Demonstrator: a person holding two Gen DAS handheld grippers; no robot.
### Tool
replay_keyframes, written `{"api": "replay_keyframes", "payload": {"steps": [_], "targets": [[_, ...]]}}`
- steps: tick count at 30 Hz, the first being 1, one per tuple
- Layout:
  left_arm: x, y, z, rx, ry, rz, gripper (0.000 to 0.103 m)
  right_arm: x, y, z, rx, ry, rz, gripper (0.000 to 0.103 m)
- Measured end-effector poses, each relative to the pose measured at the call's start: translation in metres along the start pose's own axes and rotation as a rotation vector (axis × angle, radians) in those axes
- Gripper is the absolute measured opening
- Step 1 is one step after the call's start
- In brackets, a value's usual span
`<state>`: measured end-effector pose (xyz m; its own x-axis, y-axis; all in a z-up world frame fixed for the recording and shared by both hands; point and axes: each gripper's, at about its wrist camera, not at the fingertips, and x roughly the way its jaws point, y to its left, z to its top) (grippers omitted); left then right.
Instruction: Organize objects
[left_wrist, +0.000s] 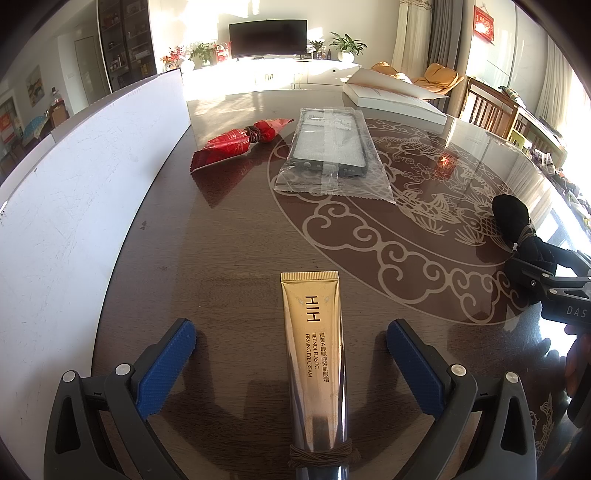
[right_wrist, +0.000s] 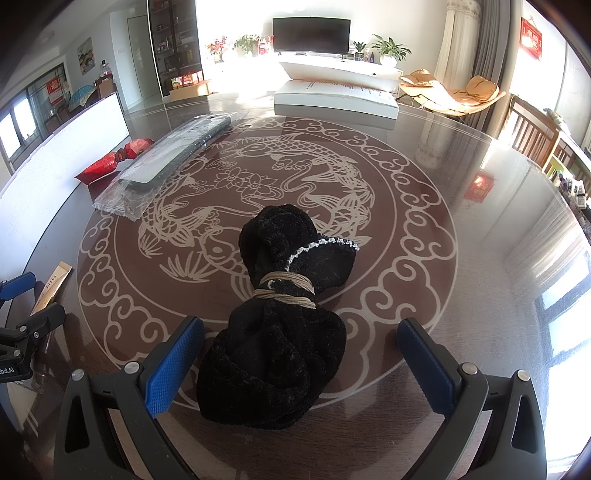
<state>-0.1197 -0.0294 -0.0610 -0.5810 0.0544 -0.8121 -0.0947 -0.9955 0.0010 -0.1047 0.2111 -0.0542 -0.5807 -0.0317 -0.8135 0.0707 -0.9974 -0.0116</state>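
Note:
A gold eye-cream tube (left_wrist: 314, 354) with a brown band around its lower end lies on the dark table, between the spread blue pads of my left gripper (left_wrist: 291, 332), which is open and not touching it. A black fuzzy cloth bundle (right_wrist: 280, 325) tied with a tan cord lies between the blue pads of my right gripper (right_wrist: 301, 332), also open. The same bundle (left_wrist: 511, 218) and the right gripper's body show at the right edge of the left wrist view. The tube's end (right_wrist: 51, 288) shows at the far left of the right wrist view.
A phone case in clear plastic (left_wrist: 328, 147) and a red wrapper tied with a band (left_wrist: 236, 142) lie further back on the patterned table (left_wrist: 229, 258). A white board (left_wrist: 74, 206) stands along the left. A white box (right_wrist: 336, 101) sits at the far edge. Chairs stand at the right.

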Motion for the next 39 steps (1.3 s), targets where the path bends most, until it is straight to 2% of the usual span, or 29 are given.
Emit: {"api": "replay_keyframes", "payload": {"steps": [14,18,20,22,24,25,26,27,28,29,30,31,33,35,39], "targets": [[0.000,0.000,0.000,0.002,0.007,-0.006,0.103,0.001,0.000,0.000,0.002,0.001,0.002,0.103],[-0.005,0.001,-0.001,0.059,0.161,-0.037,0.103,0.000,0.000,0.000,0.002,0.001,0.002,0.103],[-0.010,0.004,-0.007,0.073,0.213,-0.041,0.103,0.000,0.000,0.000,0.002,0.001,0.002,0.103],[-0.013,0.004,-0.011,0.107,0.230,-0.056,0.103,0.001,0.001,0.000,0.002,0.001,0.002,0.103],[-0.017,0.003,-0.015,0.141,0.205,-0.069,0.102,0.000,0.000,0.000,0.002,0.001,0.006,0.103],[-0.020,0.003,-0.016,0.148,0.183,-0.074,0.091,0.001,0.000,0.001,-0.012,0.020,0.016,0.103],[-0.025,0.002,-0.017,0.160,0.161,-0.082,0.068,0.001,-0.001,0.004,-0.030,0.060,0.027,0.103],[-0.029,0.000,-0.017,0.174,0.144,-0.086,0.054,0.001,-0.004,0.007,-0.028,0.094,0.041,0.102],[-0.032,-0.003,-0.016,0.184,0.136,-0.087,0.028,-0.003,-0.007,0.009,-0.018,0.102,0.055,0.090],[-0.035,-0.006,-0.017,0.201,0.120,-0.058,0.026,-0.007,-0.010,0.012,-0.021,0.102,0.063,0.057],[-0.036,-0.008,-0.018,0.215,0.103,-0.053,0.025,-0.008,-0.011,0.015,-0.034,0.117,0.062,0.037],[-0.038,-0.009,-0.020,0.213,0.090,-0.058,0.025,-0.008,-0.014,0.018,-0.029,0.141,0.074,0.028],[-0.045,-0.004,-0.025,0.172,0.062,-0.086,0.024,-0.014,-0.019,0.021,-0.005,0.160,0.112,0.027],[-0.058,0.006,-0.029,0.110,0.024,-0.124,0.024,-0.028,-0.018,0.024,-0.010,0.144,0.134,0.027],[-0.091,0.031,-0.031,-0.018,-0.058,-0.194,0.024,-0.060,-0.003,0.038,0.017,0.111,0.242,0.027]]}}
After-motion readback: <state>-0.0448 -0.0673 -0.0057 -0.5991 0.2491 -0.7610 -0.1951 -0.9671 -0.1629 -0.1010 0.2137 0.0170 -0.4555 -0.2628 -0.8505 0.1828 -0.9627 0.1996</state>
